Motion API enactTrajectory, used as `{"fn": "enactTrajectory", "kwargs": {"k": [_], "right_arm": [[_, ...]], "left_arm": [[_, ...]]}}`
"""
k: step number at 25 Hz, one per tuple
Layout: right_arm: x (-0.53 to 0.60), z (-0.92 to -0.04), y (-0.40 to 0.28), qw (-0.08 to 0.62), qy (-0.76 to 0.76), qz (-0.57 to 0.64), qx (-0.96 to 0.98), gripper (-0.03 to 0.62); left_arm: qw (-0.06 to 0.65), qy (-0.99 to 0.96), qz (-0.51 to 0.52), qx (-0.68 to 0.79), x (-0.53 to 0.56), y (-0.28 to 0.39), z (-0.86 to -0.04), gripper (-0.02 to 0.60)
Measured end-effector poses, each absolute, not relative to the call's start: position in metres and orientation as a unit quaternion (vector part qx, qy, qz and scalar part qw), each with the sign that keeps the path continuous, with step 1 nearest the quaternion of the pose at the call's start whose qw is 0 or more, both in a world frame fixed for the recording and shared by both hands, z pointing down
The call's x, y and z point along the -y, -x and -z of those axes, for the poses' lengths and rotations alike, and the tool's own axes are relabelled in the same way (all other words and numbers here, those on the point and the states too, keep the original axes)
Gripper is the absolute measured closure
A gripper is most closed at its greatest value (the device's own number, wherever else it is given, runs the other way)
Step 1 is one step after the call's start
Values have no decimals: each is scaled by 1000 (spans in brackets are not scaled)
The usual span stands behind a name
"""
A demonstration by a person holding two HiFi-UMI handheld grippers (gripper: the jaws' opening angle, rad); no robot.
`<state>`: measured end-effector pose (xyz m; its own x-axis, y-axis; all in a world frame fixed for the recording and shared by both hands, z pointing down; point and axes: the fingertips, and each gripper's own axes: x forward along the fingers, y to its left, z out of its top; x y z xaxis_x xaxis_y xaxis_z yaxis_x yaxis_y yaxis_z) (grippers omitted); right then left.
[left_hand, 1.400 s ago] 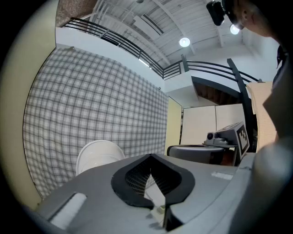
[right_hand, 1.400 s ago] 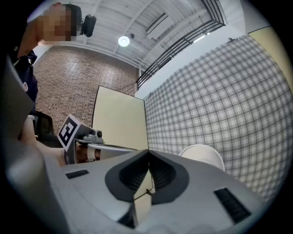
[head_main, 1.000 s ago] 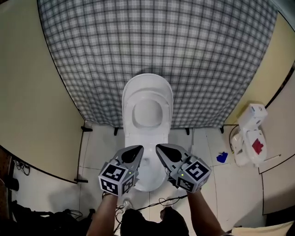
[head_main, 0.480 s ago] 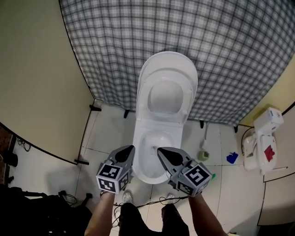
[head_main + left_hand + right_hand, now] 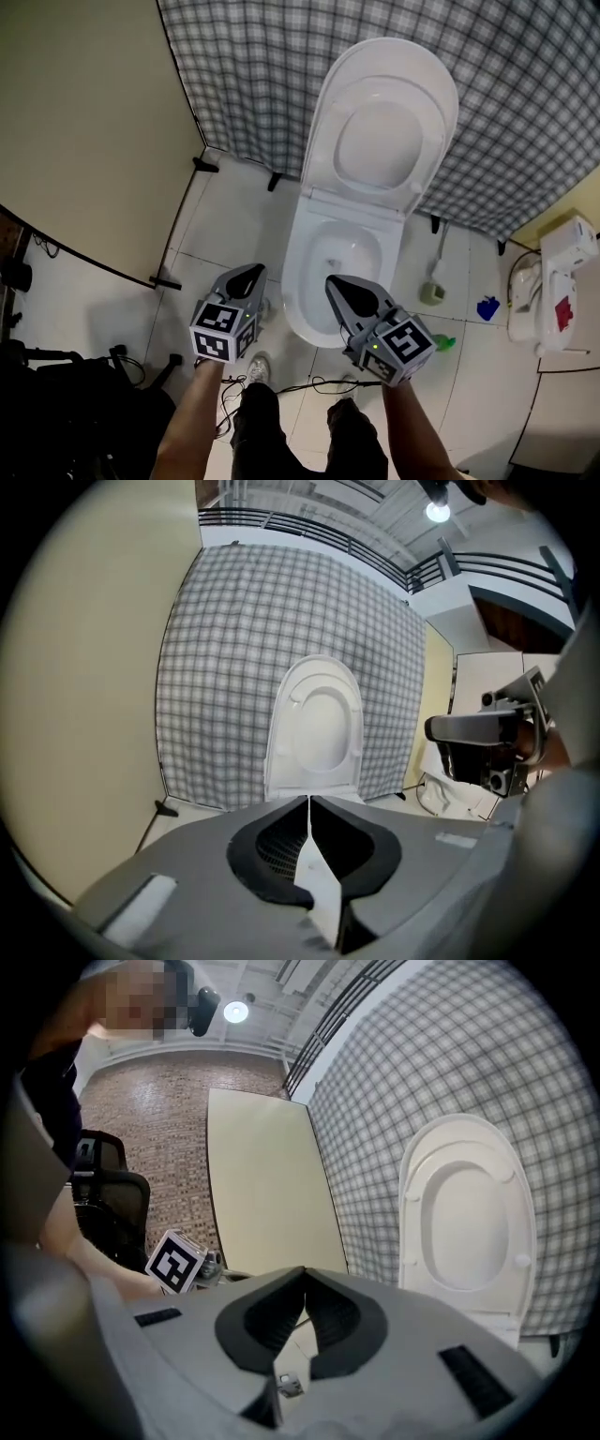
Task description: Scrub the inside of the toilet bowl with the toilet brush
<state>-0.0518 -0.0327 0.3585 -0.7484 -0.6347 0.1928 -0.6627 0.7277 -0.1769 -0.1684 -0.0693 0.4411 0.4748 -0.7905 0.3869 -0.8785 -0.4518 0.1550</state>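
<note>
Before the open toilet bowl (image 5: 330, 262), the left claw (image 5: 249, 272) and right claw (image 5: 335, 282) hover pinched together, both empty; the toilet brush (image 5: 433, 291) stands on the floor (image 5: 234, 220), right of the bowl.

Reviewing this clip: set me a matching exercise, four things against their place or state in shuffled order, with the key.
1 white toilet lid
2 long-handled toilet brush
3 left gripper
4 small blue object

A shut, empty
B raised upright
C standing just right of the white toilet bowl
D lying on the floor, right of the brush

Pairs: 1-B; 2-C; 3-A; 4-D
</note>
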Motion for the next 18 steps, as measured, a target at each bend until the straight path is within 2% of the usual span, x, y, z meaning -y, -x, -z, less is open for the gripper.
{"fn": "enactTrajectory", "kwargs": {"k": [11,14,18], "right_arm": [[32,-428,89,57,-309,-139,939,594],[27,-443,100,55,-295,-148,942,594],[28,-466,104,52,-288,-159,943,594]], "left_arm": [[218,-785,-220,537,62,224,-607,440],[245,-765,-233,549,53,239,-651,364],[260,-756,-274,534,48,248,-704,335]]}}
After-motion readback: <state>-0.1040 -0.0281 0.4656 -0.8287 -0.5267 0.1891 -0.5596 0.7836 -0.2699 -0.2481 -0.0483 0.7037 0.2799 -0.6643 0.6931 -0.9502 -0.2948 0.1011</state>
